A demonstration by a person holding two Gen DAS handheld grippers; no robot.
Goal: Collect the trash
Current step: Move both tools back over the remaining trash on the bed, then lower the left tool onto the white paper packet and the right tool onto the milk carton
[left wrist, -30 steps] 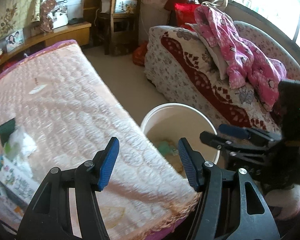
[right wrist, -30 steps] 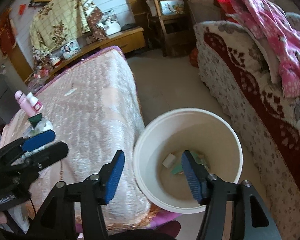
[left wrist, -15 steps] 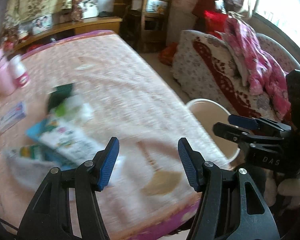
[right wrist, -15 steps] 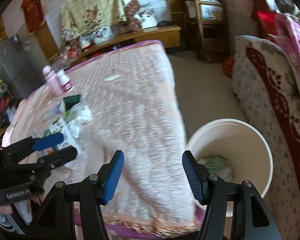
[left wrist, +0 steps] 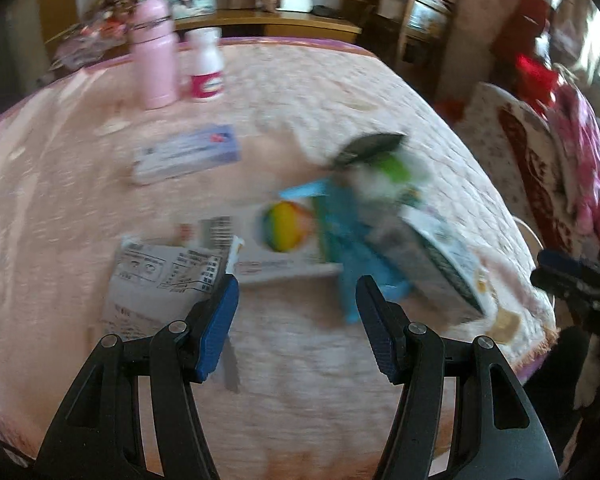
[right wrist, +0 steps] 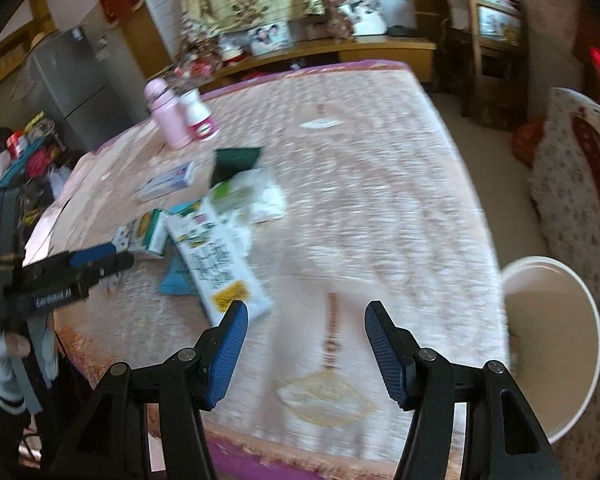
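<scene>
Both grippers are gaping wide and holding nothing: the left gripper (left wrist: 296, 312) is hanging over the near side of the table (left wrist: 300, 380), the right gripper (right wrist: 302, 340) over its near right corner. The trash is lying in a loose heap mid-table: a printed sheet (left wrist: 160, 276), a flat box (left wrist: 276, 240), a long carton (right wrist: 216, 264), blue paper (left wrist: 352, 256) and a crumpled wrapper (left wrist: 384, 172). All of it is looking light, thin and easily crushed; the sheet is probably needing a pinch at a raised edge, the carton a grip across its narrow width. The bucket (right wrist: 552, 344) is standing on the floor to the right. A second ago both cameras were looking at the bucket; now both are swinging left to the heap, jaws unchanged.
</scene>
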